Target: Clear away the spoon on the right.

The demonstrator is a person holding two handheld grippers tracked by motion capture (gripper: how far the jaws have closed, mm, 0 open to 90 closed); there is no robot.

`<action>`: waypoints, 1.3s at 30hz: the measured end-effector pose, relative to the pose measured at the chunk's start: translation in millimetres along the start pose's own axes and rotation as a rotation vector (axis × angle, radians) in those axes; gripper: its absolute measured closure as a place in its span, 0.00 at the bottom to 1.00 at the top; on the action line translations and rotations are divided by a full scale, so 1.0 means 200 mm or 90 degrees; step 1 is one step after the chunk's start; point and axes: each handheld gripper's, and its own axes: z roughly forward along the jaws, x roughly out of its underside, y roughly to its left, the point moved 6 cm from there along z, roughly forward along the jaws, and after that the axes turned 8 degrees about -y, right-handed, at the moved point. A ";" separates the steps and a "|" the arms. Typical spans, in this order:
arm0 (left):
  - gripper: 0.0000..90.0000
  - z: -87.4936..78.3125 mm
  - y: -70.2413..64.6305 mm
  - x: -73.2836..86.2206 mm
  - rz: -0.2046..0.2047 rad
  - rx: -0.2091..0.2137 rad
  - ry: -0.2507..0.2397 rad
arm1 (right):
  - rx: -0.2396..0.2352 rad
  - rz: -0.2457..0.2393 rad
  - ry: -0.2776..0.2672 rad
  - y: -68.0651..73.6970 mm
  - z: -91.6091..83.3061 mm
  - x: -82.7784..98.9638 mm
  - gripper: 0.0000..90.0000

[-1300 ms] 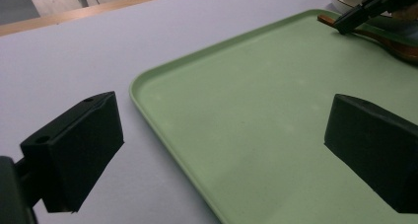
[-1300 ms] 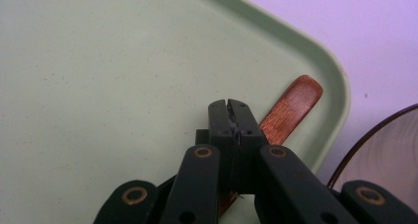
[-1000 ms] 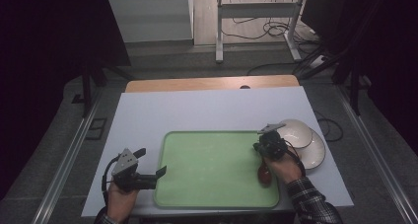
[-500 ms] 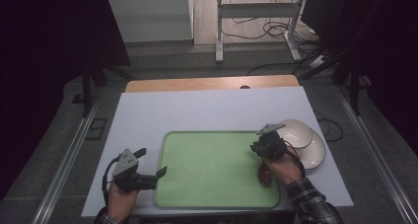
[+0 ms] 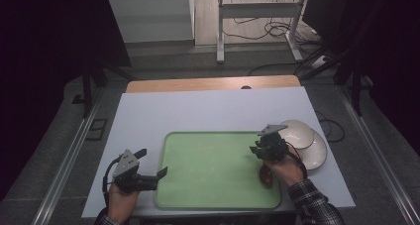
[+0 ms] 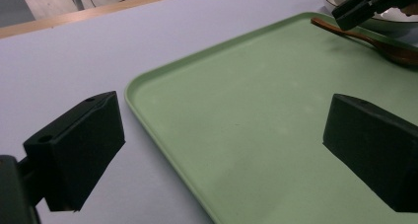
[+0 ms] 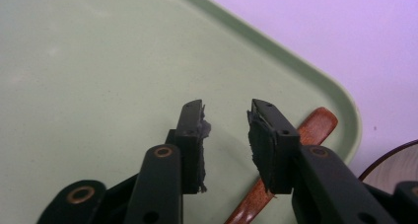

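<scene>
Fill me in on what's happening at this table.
A person holds a gripper in each hand over a white table with a green tray. The right gripper has just been opening its jaws above a wooden spoon that lies on the tray's right side; nothing sits between them now. The left gripper waits open at the tray's left edge. Two white bowls sit just right of the tray.

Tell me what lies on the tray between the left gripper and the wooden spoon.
Nothing: in the left gripper view, the green tray is bare from the left gripper across to the wooden spoon near its far edge.
</scene>
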 end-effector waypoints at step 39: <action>0.02 0.00 0.00 0.00 -0.001 -0.002 0.000 | -0.001 -0.016 -0.083 0.03 -0.13 -0.05 0.20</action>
